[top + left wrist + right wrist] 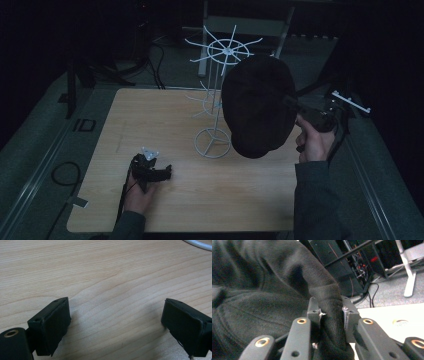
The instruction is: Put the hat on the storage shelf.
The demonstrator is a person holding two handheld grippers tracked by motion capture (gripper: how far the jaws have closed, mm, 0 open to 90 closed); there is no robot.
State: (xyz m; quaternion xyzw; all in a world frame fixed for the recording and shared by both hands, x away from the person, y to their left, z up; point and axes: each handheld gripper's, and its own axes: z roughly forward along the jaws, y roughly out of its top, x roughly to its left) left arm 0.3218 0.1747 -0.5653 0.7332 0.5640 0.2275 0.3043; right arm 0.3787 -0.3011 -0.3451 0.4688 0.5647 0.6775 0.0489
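A black cap [257, 105] hangs in the air over the right half of the wooden table [150, 125], in front of a white wire rack [216, 95] with spoke arms at its top. My right gripper [305, 114] is shut on the cap's edge. In the right gripper view, dark fabric [262, 290] bunches between the two jaws of my right gripper [329, 312]. My left gripper [159, 172] rests low over the table near its front left. Its jaws stand wide apart in the left gripper view [116, 320], with bare wood between them.
The rack's round base ring [212, 143] sits mid-table; a piece of it [200, 244] shows at the top right of the left gripper view. Cables [62, 175] lie on the grey floor left of the table. Dark equipment [352, 267] and a white leg [409, 277] stand beyond.
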